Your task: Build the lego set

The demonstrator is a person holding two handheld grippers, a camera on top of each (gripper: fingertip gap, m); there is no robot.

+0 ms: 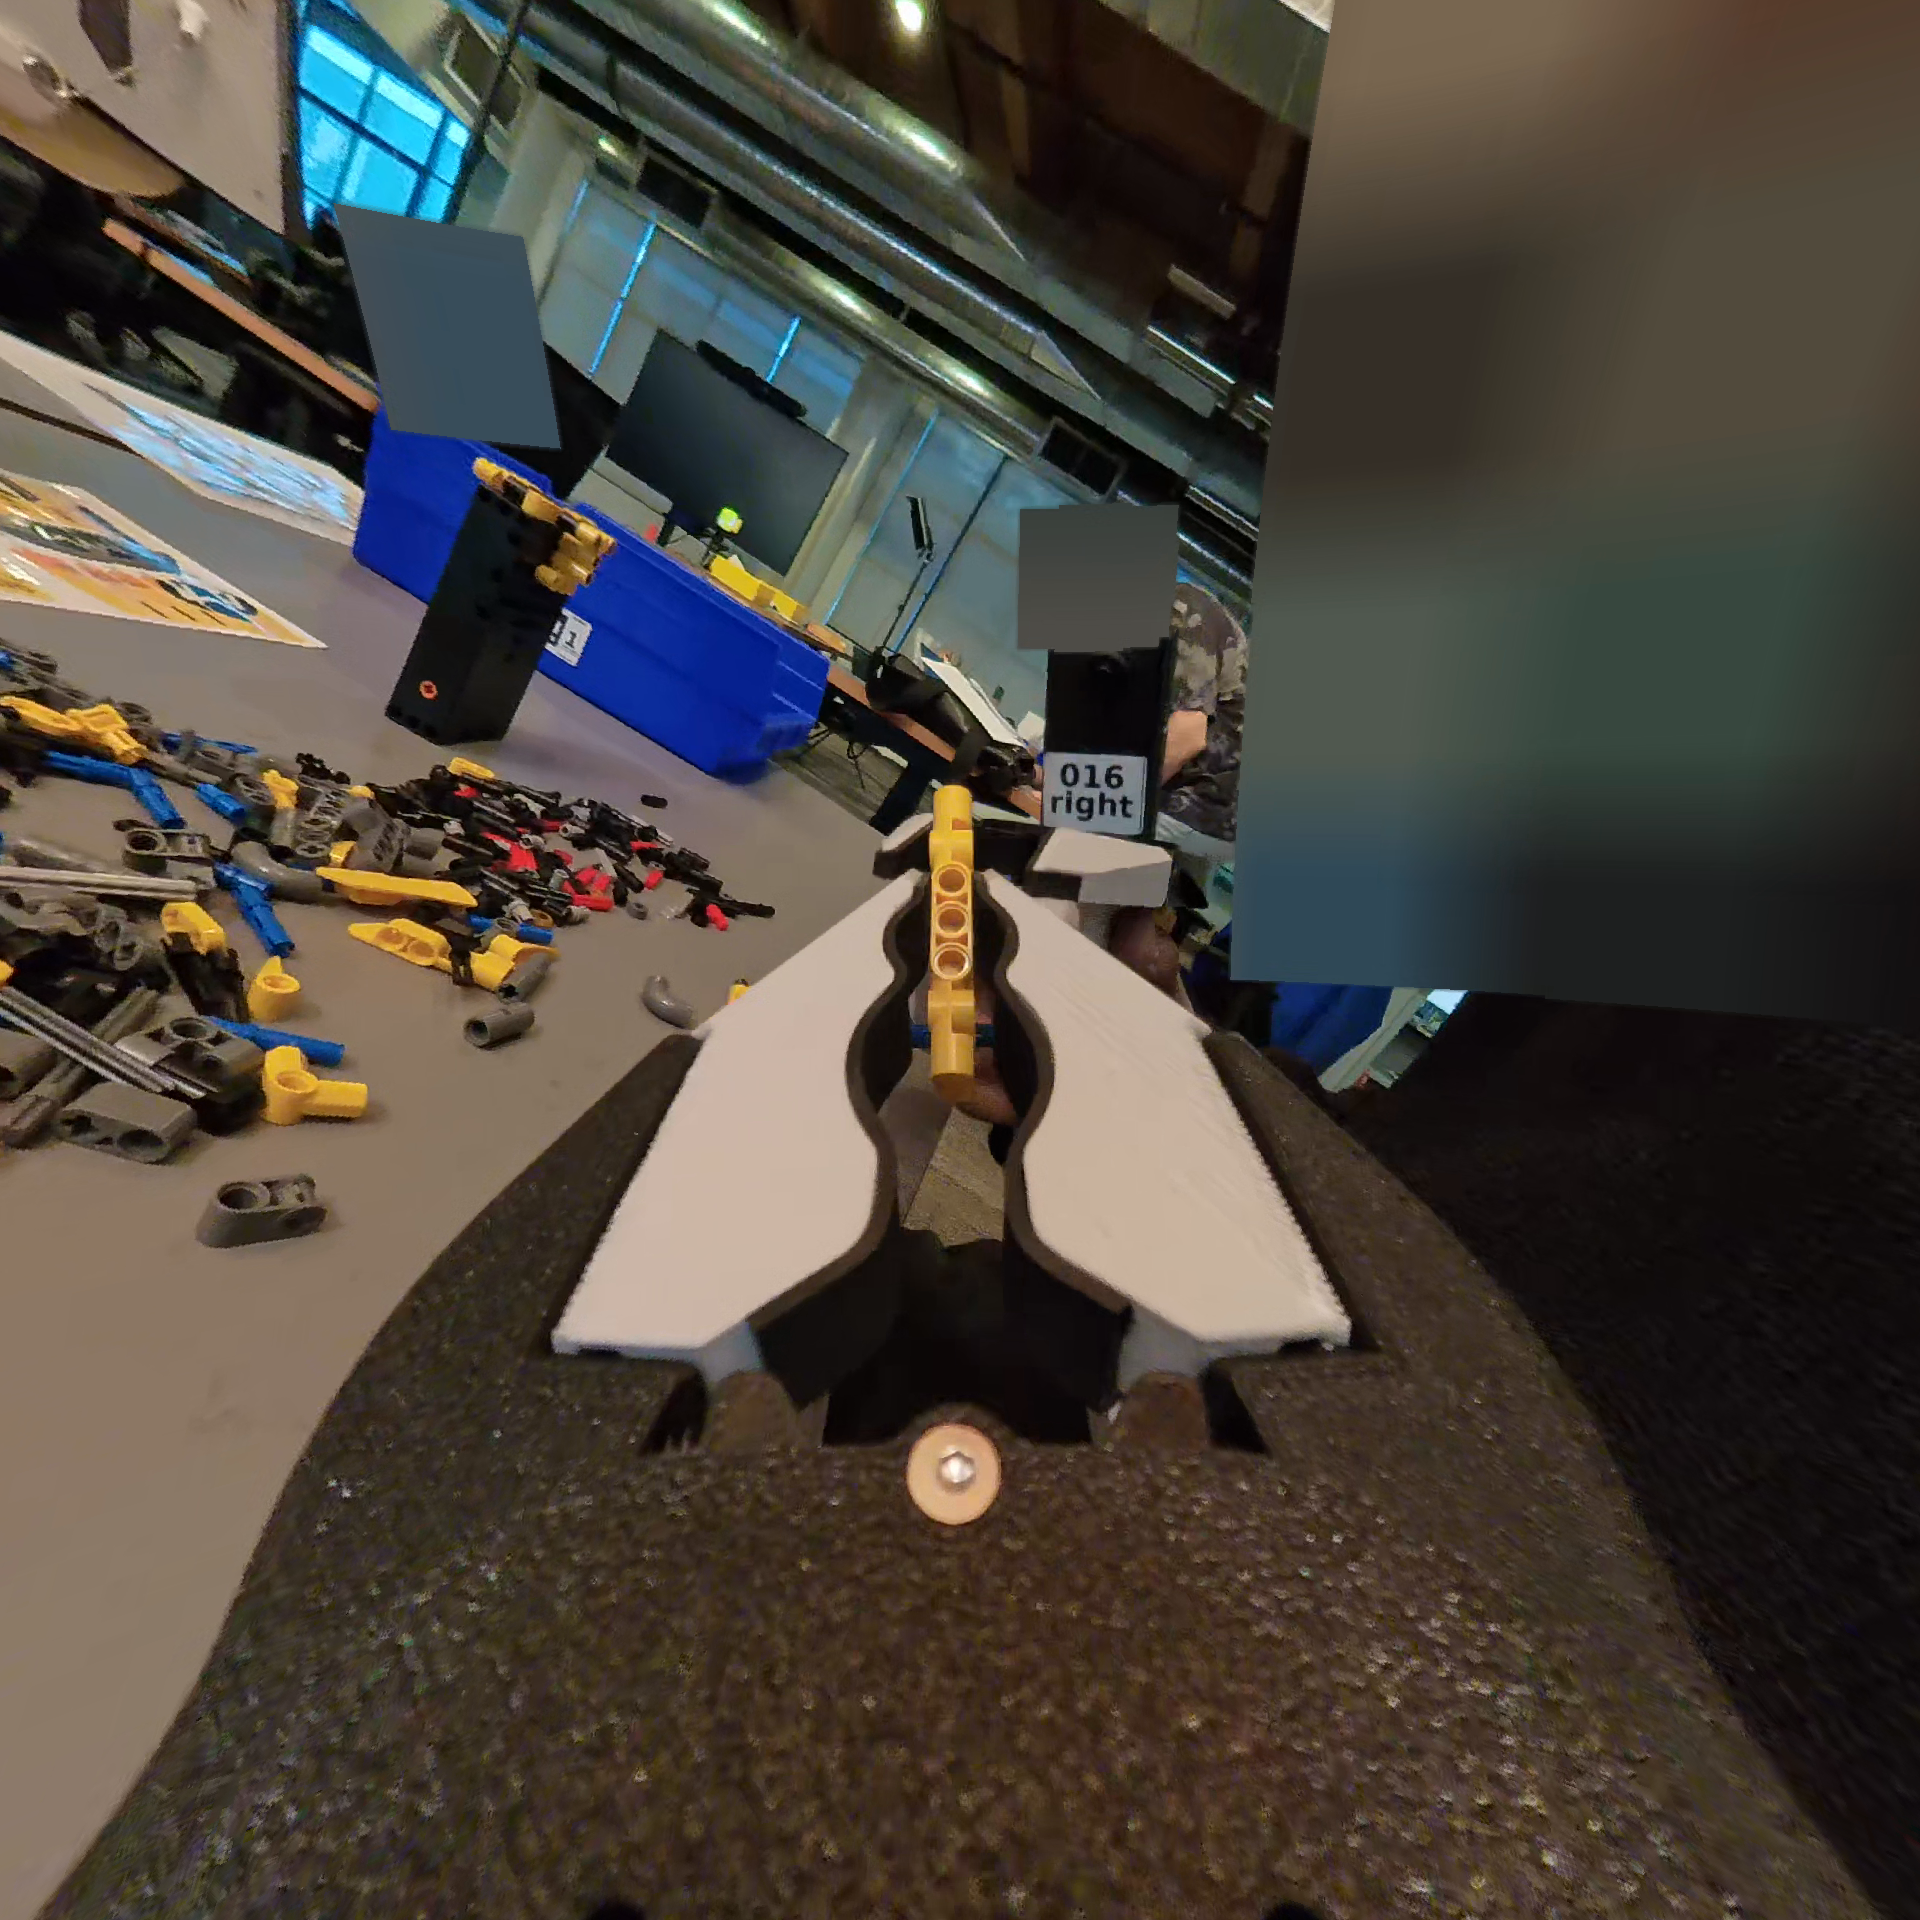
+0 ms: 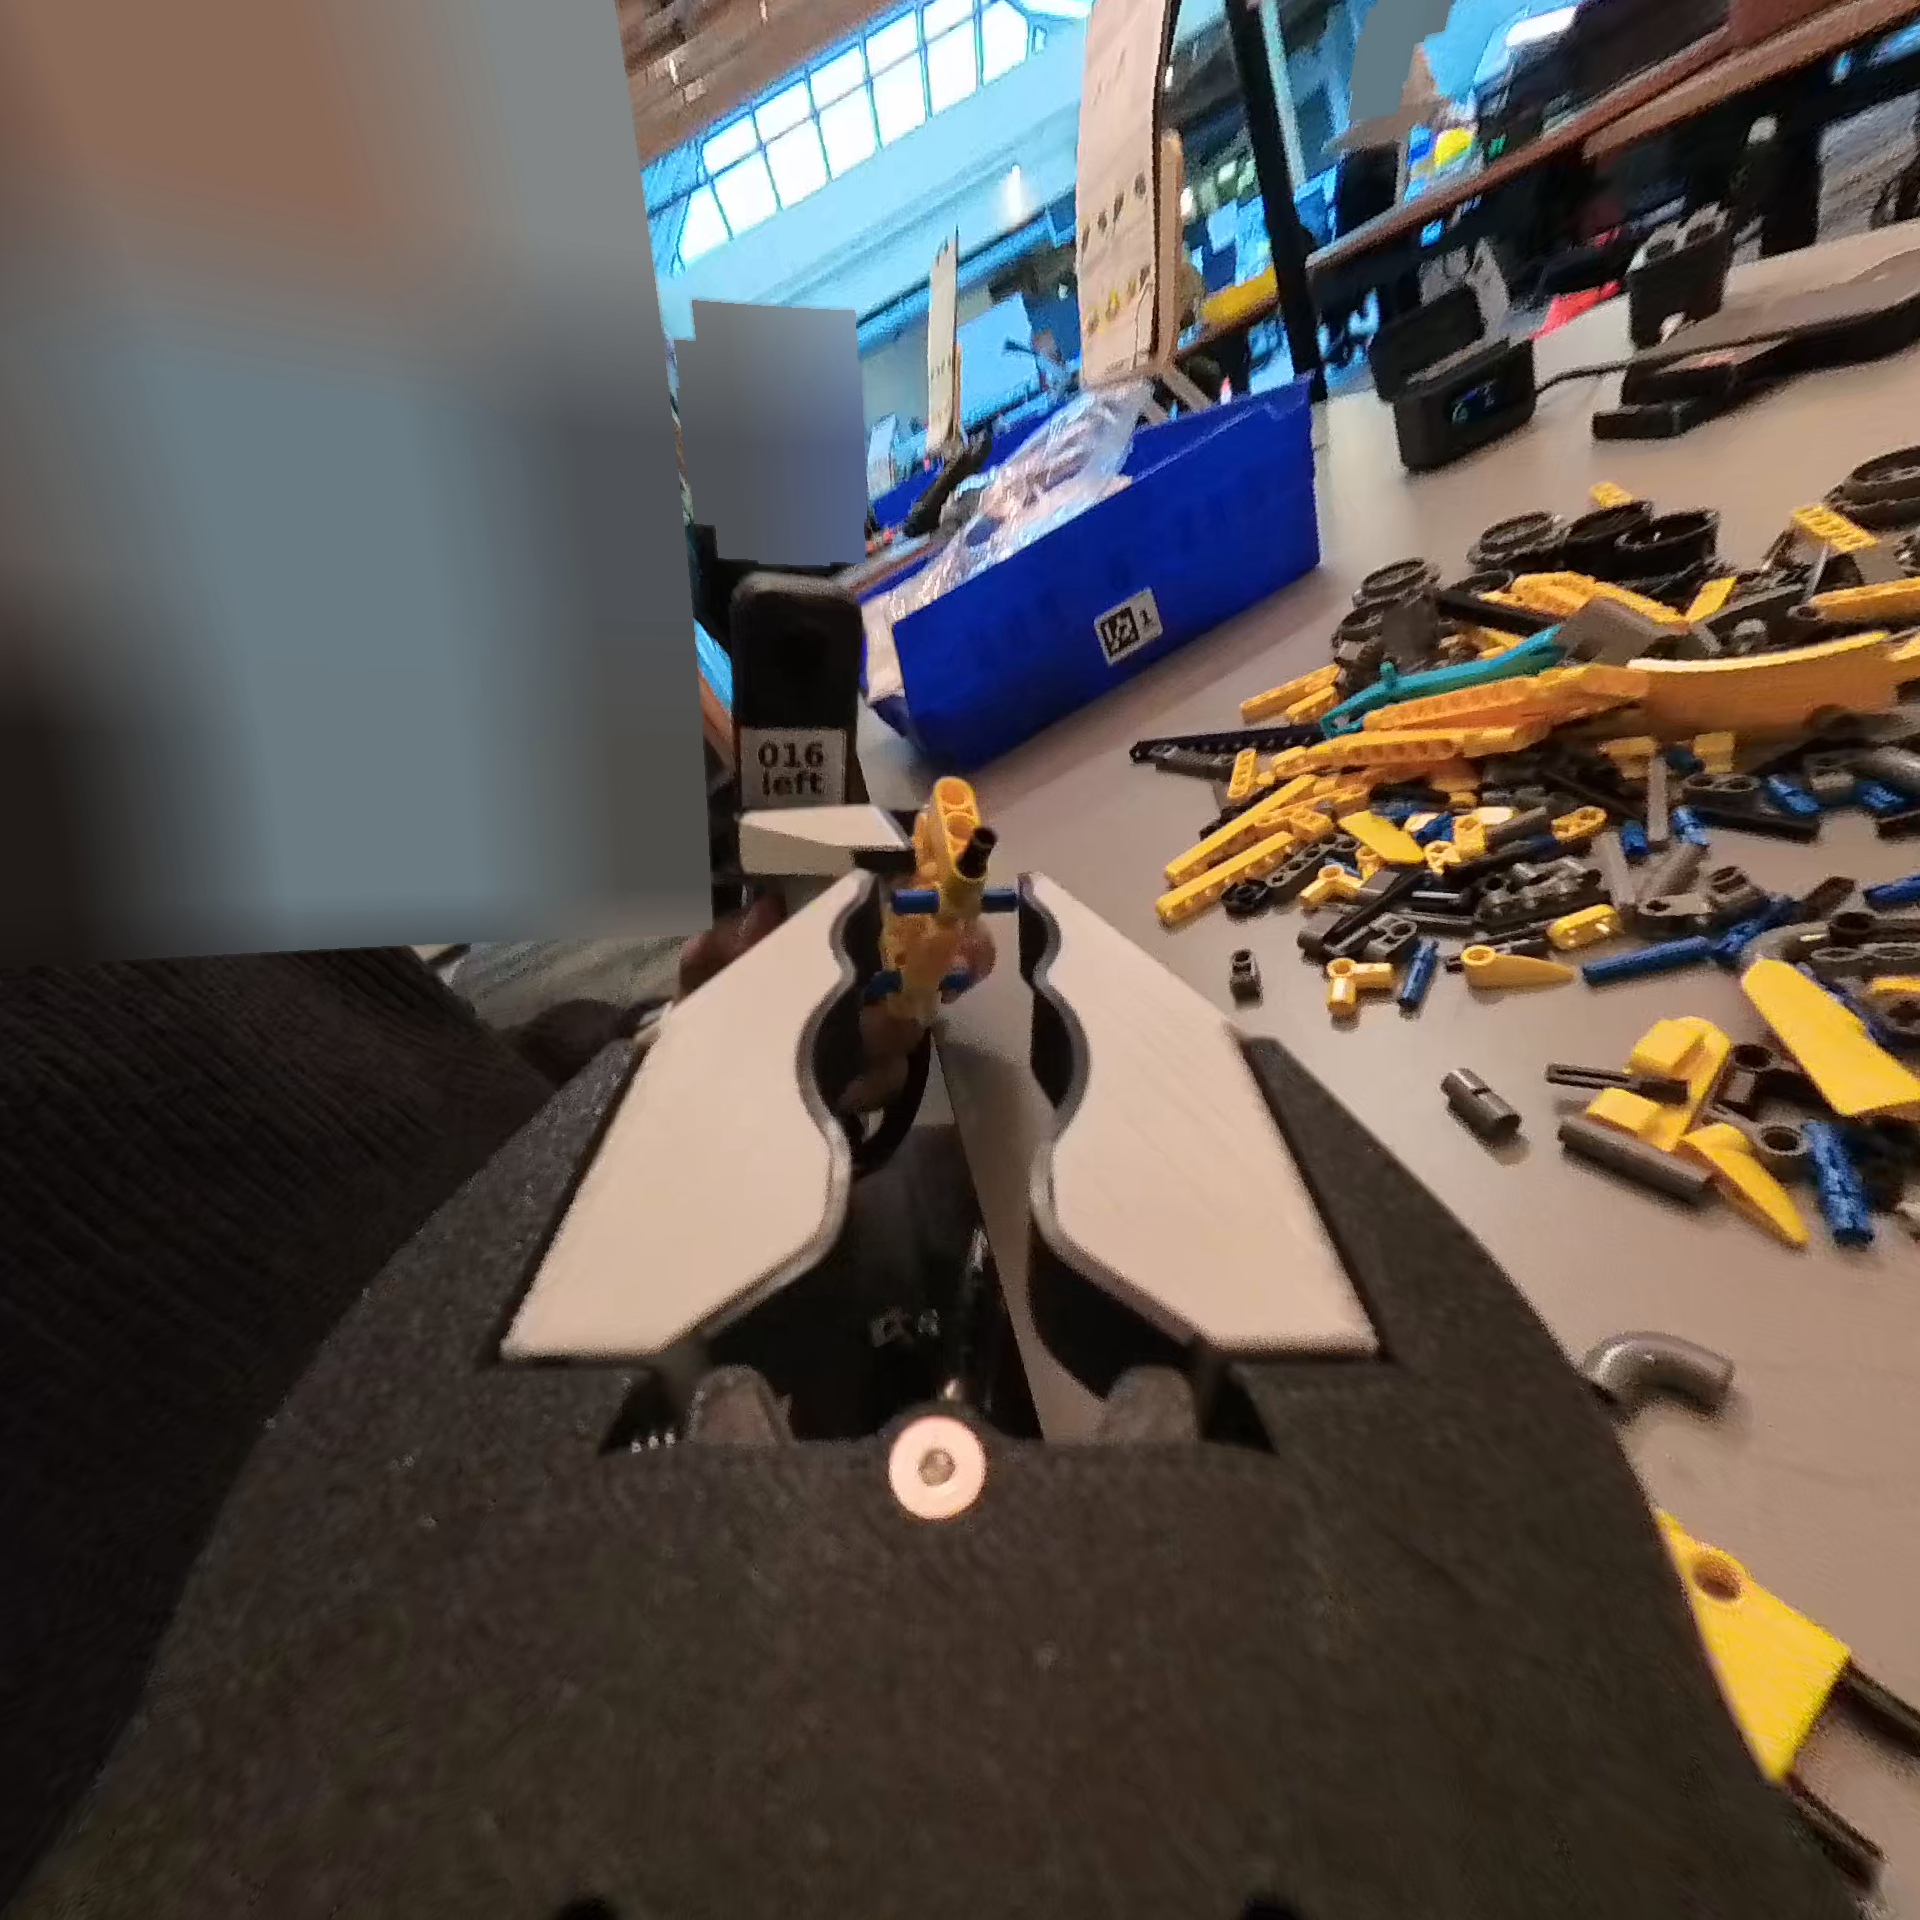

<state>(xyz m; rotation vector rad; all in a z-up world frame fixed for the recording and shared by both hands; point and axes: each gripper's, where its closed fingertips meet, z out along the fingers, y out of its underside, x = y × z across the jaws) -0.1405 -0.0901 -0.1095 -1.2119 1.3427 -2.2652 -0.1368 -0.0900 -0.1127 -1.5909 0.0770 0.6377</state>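
My left gripper is shut on a yellow holed beam and holds it upright above the grey table's near edge. A blue pin crosses the beam's lower end. In the right wrist view the same yellow piece shows blue pins sticking out both sides and a black pin on top. My right gripper has its jaws a little apart on either side of it, the pin ends just short of the fingers. The two grippers face each other: the right gripper is just beyond the beam, and the left gripper holds the piece from the far left.
A loose pile of yellow, black, blue and grey parts covers the grey table. A blue bin and a black block topped with yellow pieces stand behind. Printed sheets lie far left. A grey elbow tube lies near my right gripper. Only a small space, under 4 cm, lies between the two pairs of fingers.
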